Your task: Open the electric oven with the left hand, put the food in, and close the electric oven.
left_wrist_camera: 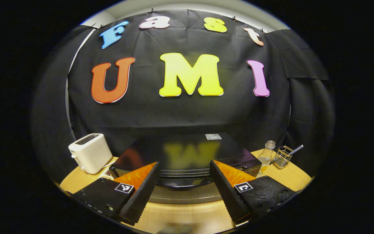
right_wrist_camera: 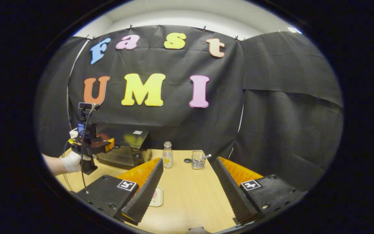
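Just in front of the closed electric oven (left_wrist_camera: 187, 156) on the table (right_wrist_camera: 190, 195), the left gripper (left_wrist_camera: 183, 185) hovers, jaws spread like the right gripper (right_wrist_camera: 187, 185), needing to catch the door's handle next.

Your light wooden table (right_wrist_camera: 187, 195) low in frame, black oven (right_wrist_camera: 123, 148) at left, glass bottle (right_wrist_camera: 167, 155) and wire holder (right_wrist_camera: 198, 160) centre, possibly a small plate (right_wrist_camera: 157, 196) lower left.
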A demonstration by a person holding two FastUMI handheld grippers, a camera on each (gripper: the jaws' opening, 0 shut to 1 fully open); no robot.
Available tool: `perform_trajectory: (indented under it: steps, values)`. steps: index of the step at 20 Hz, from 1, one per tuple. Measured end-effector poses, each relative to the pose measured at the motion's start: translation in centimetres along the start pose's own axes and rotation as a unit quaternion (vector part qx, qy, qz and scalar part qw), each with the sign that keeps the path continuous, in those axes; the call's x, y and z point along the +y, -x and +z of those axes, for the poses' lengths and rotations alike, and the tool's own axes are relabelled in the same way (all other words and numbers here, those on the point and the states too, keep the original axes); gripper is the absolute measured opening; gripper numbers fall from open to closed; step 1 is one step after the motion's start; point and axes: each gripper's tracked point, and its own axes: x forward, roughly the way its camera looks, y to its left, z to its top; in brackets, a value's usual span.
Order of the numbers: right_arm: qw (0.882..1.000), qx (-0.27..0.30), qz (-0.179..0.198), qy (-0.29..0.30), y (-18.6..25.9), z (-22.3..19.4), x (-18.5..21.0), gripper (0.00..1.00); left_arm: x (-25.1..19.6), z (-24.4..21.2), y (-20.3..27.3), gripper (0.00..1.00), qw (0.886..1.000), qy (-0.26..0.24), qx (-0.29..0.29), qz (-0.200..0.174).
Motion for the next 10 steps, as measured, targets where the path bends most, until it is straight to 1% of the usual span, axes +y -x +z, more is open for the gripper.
perform_trajectory:
  steps: [1,2,10]
  values:
    - [1.0,0.001,-0.001,0.001,0.0,-0.1,0.0,0.99,0.2,-0.5,-0.1,0.97,1.0,-0.008,0.005,0.008]
    - [1.0,0.003,-0.002,0.001,0.0,-0.3,0.0,0.99,0.1,0.1,-0.2,0.98,1.0,-0.019,-0.011,0.005]
    - [1.0,0.003,-0.001,0.0,0.7,-0.2,0.4,0.99,0.2,-0.8,1.2,0.98,1.0,-0.009,0.003,0.004]
